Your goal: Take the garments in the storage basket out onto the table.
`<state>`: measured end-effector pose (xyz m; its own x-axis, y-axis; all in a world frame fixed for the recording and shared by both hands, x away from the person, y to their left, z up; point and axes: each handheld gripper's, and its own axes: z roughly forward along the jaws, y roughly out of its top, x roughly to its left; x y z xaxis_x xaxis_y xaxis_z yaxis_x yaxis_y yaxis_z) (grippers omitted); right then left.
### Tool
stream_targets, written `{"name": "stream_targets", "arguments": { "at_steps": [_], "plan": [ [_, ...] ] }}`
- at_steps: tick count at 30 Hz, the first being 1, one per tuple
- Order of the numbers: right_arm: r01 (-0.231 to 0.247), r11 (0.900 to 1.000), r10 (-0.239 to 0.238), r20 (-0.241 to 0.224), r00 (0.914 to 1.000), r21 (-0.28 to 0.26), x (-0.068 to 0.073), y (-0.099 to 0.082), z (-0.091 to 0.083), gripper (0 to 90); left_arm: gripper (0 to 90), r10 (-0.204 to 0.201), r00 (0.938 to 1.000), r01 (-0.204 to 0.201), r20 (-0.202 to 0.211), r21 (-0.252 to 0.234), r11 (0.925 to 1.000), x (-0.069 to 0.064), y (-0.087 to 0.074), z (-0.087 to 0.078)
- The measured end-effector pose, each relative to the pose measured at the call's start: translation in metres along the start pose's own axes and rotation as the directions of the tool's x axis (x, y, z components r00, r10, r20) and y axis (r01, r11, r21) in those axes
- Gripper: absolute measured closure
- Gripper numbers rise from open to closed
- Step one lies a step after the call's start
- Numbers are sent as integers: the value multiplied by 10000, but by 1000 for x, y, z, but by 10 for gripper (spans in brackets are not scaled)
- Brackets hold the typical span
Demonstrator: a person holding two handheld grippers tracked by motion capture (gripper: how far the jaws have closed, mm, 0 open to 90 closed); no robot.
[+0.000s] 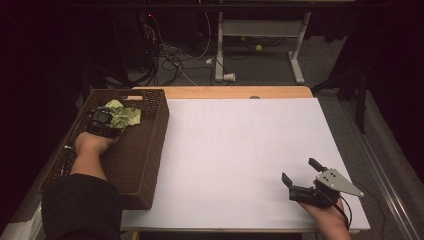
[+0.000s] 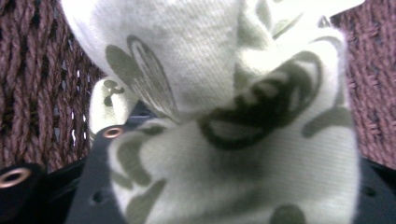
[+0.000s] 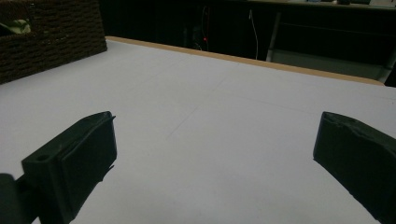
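Pale green patterned cloth (image 2: 224, 121) lay crumpled inside the brown wicker basket (image 1: 150, 145), at its far end. Left tongs (image 1: 111, 122) reached into the basket over the cloth; in the left gripper view fabric bulged between the black jaws, pinched there. Basket sat on the counter's (image 1: 240, 150) left edge. Right tongs (image 3: 215, 154) rested spread wide near the white counter's near right corner, nothing between them. Beyond: dark room, floor cables (image 1: 170, 60), white desk legs (image 1: 297, 50).
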<state>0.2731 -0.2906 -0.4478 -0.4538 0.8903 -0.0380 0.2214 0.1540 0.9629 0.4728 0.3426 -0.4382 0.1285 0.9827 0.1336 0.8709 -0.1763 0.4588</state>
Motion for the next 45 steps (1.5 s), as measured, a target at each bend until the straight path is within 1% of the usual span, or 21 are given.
{"name": "stream_targets", "arguments": {
  "at_steps": [2,4,5,9,11,15,19,22,23,25,28,32,33,34,35,37,38,39,42,44,45],
  "plan": [
    [-14,10000,14,69,10000,27,-2,1,1,4,515,-70,9999,69,110,35,10000,1,0,-2],
    [-190,9998,189,111,9998,81,-4,3,2,4,526,-200,9994,197,274,92,9998,2,0,-3],
    [-65,9999,64,109,9999,94,-4,3,3,4,527,-250,9991,246,339,106,9996,2,0,-4],
    [39,9998,-39,4,10000,186,-5,2,4,4,530,-175,9982,162,566,224,9996,3,0,-9],
    [137,9996,-135,-56,9999,241,-6,0,4,4,532,-73,9962,54,865,220,9997,3,-1,-14],
    [-12,9999,13,-119,9999,145,-8,-1,3,4,530,-145,9920,89,1256,455,9989,0,-2,-23],
    [112,9999,-110,-320,9994,52,-7,-1,1,4,529,71,9914,-177,1307,804,9966,-6,-3,-33],
    [199,9998,-198,-471,9987,18,-4,0,1,4,530,278,9911,-433,1300,1177,9921,-11,-4,-38],
    [238,9997,-238,-470,9986,-4,-4,0,2,4,530,278,9911,-433,1300,1177,9921,-11,-4,-38],
    [230,9997,-230,-491,9985,-6,-4,0,1,4,530,308,9884,-507,1484,1319,9900,-13,-5,-43],
    [151,9999,-150,-492,9987,9,-4,0,0,4,530,448,9877,-695,1495,1639,9840,-16,-7,-49],
    [68,9999,-74,-439,9990,-146,-5,2,-4,4,530,657,9801,-1008,1871,1851,9775,-23,-9,-58],
    [71,9998,-78,-442,9990,-161,-5,2,-4,4,530,836,9779,-1202,1914,1884,9747,-25,-10,-61],
    [77,9999,-84,-453,9989,-150,-5,2,-4,4,530,847,9749,-1252,2059,1924,9733,-27,-12,-63],
    [82,9999,-88,-446,9990,-140,-5,2,-5,4,531,931,9699,-1397,2252,2013,9695,-30,-13,-65],
    [80,9999,-87,-443,9990,-147,-5,2,-5,4,531,1371,9640,-1853,2280,2057,9609,-39,-17,-69],
    [52,9999,-59,-448,9990,-164,-5,2,-5,4,531,1448,9622,-1952,2307,2132,9573,-43,-19,-70],
    [44,9998,-53,-457,9989,-190,-5,2,-5,4,531,1476,9616,-2010,2313,2272,9529,-46,-20,-71],
    [54,9998,-64,-459,9989,-202,-4,2,-6,4,531,1482,9641,-2005,2202,2383,9503,-50,-23,-74],
    [46,9998,-55,-461,9989,-204,-4,2,-6,4,531,1155,9671,-1740,2269,2575,9505,-52,-25,-75],
    [51,9998,-60,-457,9989,-213,-3,2,-7,4,531,1132,9670,-1759,2283,2763,9448,-54,-26,-76]
  ]
}}
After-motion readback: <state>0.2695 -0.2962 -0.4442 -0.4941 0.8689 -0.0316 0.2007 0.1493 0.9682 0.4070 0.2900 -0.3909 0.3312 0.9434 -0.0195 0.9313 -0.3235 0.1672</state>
